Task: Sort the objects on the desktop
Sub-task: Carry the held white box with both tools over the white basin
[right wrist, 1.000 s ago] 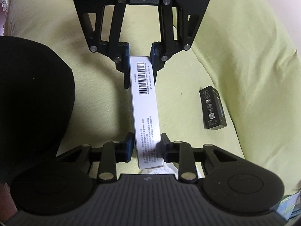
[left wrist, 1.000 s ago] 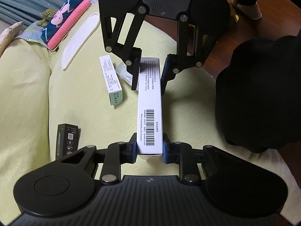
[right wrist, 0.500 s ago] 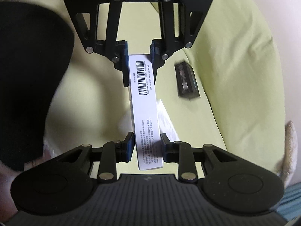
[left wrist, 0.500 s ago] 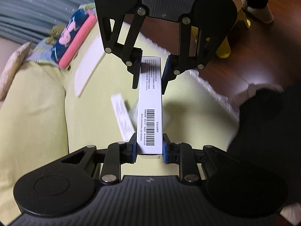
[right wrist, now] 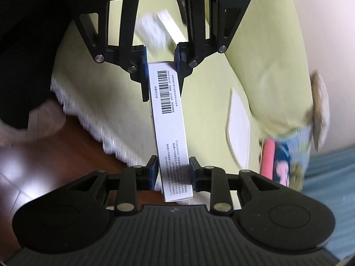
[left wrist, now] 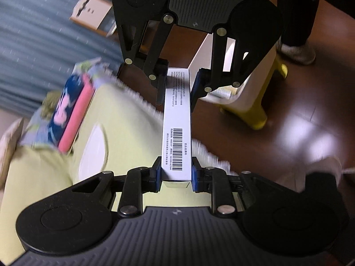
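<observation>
A long white box with a barcode (left wrist: 176,128) hangs in the air, held at both ends. My left gripper (left wrist: 176,173) is shut on its near end in the left wrist view, and my right gripper (left wrist: 178,85) clamps the far end. In the right wrist view the same white box (right wrist: 168,115) runs from my right gripper (right wrist: 173,170) up to my left gripper (right wrist: 161,64). It hangs above the fringed edge of a yellow-green cushion cover (left wrist: 124,133). A small white box (right wrist: 170,27) lies blurred on the cushion beyond the left gripper.
A pink and blue patterned item (left wrist: 71,115) and a white oval piece (left wrist: 93,153) lie on the cushion. Beyond the fringe is dark wooden floor (left wrist: 288,133) with a yellow-legged stool (left wrist: 255,102) and a person's feet (left wrist: 297,53). A dark sleeve (right wrist: 26,44) fills the left of the right wrist view.
Both grippers have carried the white box up and away from the cushion's middle toward its fringed edge. The black box and the green-ended box have left the left wrist view.
</observation>
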Motion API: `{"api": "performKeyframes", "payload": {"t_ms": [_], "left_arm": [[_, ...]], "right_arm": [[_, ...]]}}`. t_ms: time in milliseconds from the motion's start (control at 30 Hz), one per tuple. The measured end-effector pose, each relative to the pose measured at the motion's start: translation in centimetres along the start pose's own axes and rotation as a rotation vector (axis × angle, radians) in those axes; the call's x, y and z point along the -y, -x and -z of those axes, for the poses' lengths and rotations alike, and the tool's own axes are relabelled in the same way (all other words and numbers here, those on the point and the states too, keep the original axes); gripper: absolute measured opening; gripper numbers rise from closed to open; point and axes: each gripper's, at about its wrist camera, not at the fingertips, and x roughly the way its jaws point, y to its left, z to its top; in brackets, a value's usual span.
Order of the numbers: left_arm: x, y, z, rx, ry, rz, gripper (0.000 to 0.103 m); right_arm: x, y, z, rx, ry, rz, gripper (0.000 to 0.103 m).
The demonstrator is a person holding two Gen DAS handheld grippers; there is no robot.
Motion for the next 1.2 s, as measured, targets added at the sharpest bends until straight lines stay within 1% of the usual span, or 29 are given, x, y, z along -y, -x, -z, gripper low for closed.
{"api": "performKeyframes", "payload": {"t_ms": [233, 400, 533, 667, 833, 1200], "left_arm": [[2.8, -3.8, -7.4, 0.066, -0.058, 0.023, 0.028], [4.2, -6.4, -11.0, 0.098, -0.063, 0.053, 0.028], [4.9, -8.4, -13.3, 0.122, -0.068, 0.084, 0.028], [5.6, -10.3, -14.8, 0.139, -0.072, 0.112, 0.028], [6.4, -12.7, -16.2, 0.151, -0.047, 0.154, 0.028], [6.7, -17.4, -17.5, 0.169, 0.041, 0.228, 0.028]], "right_arm": [[-1.1, 1.7, 7.9, -0.104, -0.066, 0.013, 0.025], [-1.8, 1.6, 11.9, -0.158, -0.111, 0.012, 0.025], [-2.2, 1.4, 14.5, -0.193, -0.146, 0.005, 0.025], [-2.8, 0.6, 16.6, -0.23, -0.182, -0.013, 0.026], [-3.3, -0.7, 18.7, -0.273, -0.2, -0.049, 0.026], [-4.0, -4.2, 22.3, -0.342, -0.189, -0.129, 0.027]]}}
